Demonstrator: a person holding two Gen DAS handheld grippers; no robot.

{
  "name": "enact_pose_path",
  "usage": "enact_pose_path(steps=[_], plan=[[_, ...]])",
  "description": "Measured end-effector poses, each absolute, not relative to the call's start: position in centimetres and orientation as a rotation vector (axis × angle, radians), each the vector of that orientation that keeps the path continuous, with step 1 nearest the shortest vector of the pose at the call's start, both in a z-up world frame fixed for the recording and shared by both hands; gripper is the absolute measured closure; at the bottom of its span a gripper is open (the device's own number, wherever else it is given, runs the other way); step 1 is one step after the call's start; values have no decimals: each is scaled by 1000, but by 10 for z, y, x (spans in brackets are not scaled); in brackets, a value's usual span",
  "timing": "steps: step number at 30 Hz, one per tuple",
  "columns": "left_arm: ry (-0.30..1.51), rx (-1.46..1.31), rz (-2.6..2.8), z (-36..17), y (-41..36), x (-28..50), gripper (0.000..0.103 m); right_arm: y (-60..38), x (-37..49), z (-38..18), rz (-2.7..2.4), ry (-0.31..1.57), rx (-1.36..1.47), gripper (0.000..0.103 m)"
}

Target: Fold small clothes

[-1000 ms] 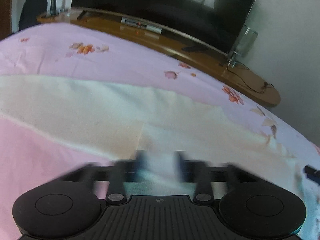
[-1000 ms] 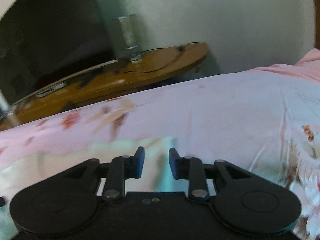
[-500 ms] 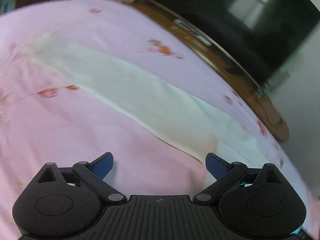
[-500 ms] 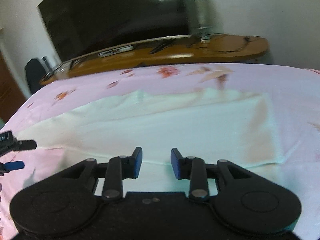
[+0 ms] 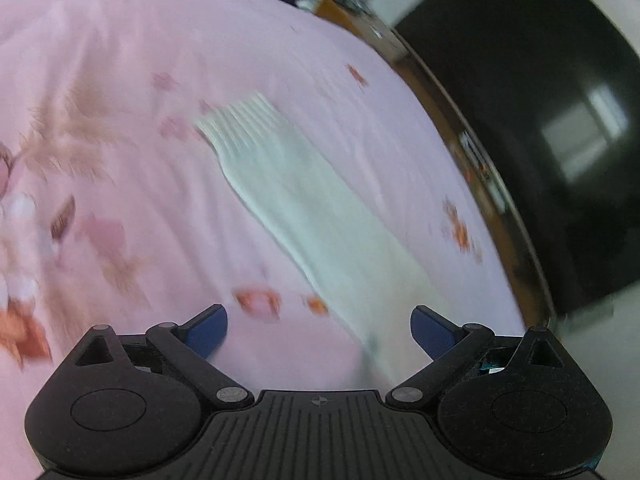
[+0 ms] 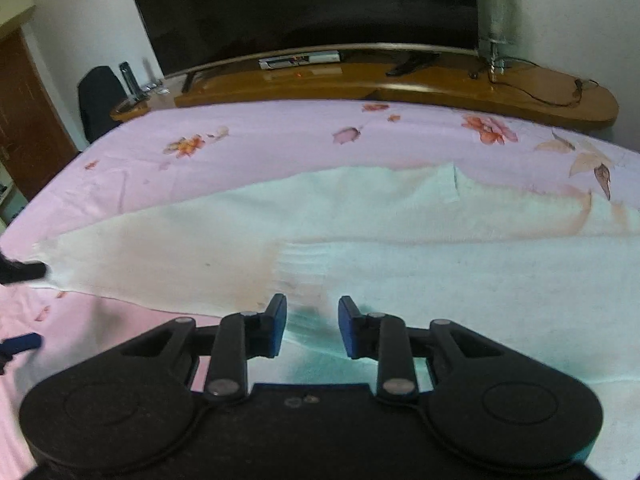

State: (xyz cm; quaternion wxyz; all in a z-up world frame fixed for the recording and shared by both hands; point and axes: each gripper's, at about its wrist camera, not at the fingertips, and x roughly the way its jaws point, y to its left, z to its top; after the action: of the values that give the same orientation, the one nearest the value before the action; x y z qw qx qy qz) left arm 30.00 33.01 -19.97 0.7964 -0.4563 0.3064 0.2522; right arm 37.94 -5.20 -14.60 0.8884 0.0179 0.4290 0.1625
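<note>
Your left gripper [image 5: 319, 330] is spread wide with nothing in it, ready for the sleeve [image 5: 304, 208], while your right gripper [image 6: 312, 326] hangs a little apart over the white sweater [image 6: 400, 248] on the pink bed [image 6: 248, 152].

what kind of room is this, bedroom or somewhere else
Most likely a bedroom at home. A pink floral bedsheet covers a wide bed that serves as the work surface, with a white garment spread on it. Behind it a large dark TV stands on a curved wooden console.
</note>
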Motion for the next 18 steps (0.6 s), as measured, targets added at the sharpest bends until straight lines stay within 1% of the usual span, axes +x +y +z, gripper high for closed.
enact_pose_path(steps=[6, 7, 8, 10, 11, 13, 14, 15, 16, 18], plan=[[579, -1074, 553, -213, 359, 308, 6, -51, 383, -155, 338, 878, 30, 73], [562, -1087, 557, -213, 363, 307, 17, -50, 383, -156, 340, 878, 32, 73], [545, -1093, 571, -215, 368, 309, 25, -51, 384, -156, 343, 878, 35, 73], [527, -1124, 580, -222, 375, 311, 48, -53, 384, -156, 349, 878, 40, 73], [516, -1137, 590, -224, 378, 310, 52, -54, 384, -156, 352, 879, 46, 73], [494, -1165, 590, -229, 384, 308, 67, -56, 385, -156, 358, 881, 57, 73], [488, -1175, 594, -232, 385, 307, 72, -57, 385, -156, 360, 881, 61, 73], [483, -1183, 603, -234, 386, 305, 84, -57, 385, -156, 362, 881, 63, 73], [482, -1189, 616, -237, 387, 305, 93, -57, 385, -156, 364, 880, 64, 73], [481, -1188, 630, -238, 387, 304, 95, -58, 385, -155, 361, 873, 62, 73]])
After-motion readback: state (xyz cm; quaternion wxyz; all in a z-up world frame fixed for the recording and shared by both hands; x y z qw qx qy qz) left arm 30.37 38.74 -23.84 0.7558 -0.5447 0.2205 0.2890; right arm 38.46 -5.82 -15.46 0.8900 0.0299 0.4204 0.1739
